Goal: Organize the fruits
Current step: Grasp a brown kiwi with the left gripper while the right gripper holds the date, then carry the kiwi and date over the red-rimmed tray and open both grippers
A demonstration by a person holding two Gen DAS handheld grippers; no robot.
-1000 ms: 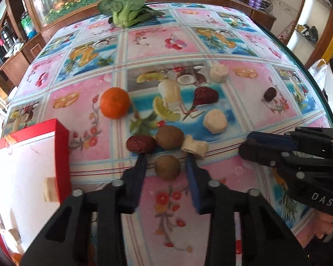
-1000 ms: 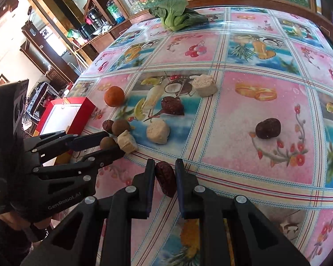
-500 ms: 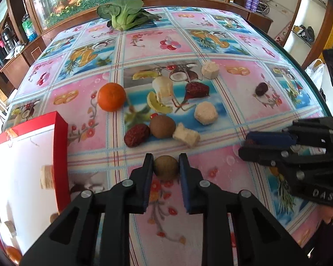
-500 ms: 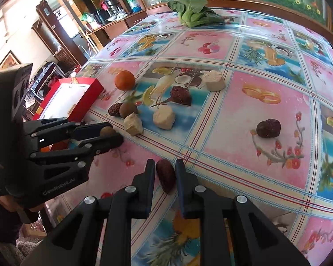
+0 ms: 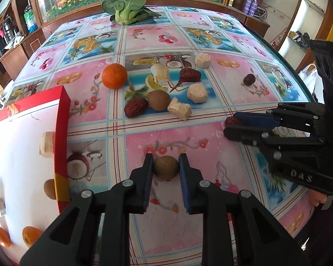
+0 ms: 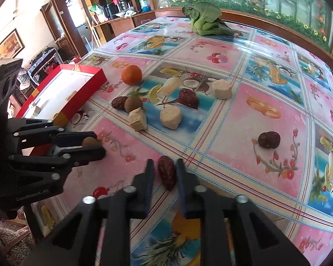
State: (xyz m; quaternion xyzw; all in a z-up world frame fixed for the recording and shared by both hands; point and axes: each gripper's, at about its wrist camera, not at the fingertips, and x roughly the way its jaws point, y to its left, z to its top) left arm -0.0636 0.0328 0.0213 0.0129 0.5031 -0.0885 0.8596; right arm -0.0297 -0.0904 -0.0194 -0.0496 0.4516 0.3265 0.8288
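Note:
My left gripper (image 5: pixel 166 163) is shut on a brown kiwi (image 5: pixel 166 167), held above the tablecloth near the red box (image 5: pixel 62 122). In the right wrist view that left gripper (image 6: pixel 93 144) shows at the left with the kiwi (image 6: pixel 89 142) between its tips. My right gripper (image 6: pixel 165 169) is shut on a dark red date (image 6: pixel 167 174); in the left wrist view the right gripper (image 5: pixel 232 125) sits at the right. On the table lie an orange (image 5: pixel 114 76), a second kiwi (image 5: pixel 159 100), more dates (image 5: pixel 135 110) (image 5: pixel 249 79) and pale cut pieces (image 5: pixel 197 93).
The white-lined red box holds oranges (image 5: pixel 31 236), a kiwi (image 5: pixel 49 189) and pale pieces (image 5: pixel 47 144). A leafy green vegetable (image 5: pixel 126 8) lies at the table's far edge. The round table edge (image 5: pixel 299 75) curves on the right. Cabinets stand beyond.
The left gripper closed on the kiwi and carried it back toward me and the box, away from the fruit cluster. The right gripper kept its date and rolled a little.

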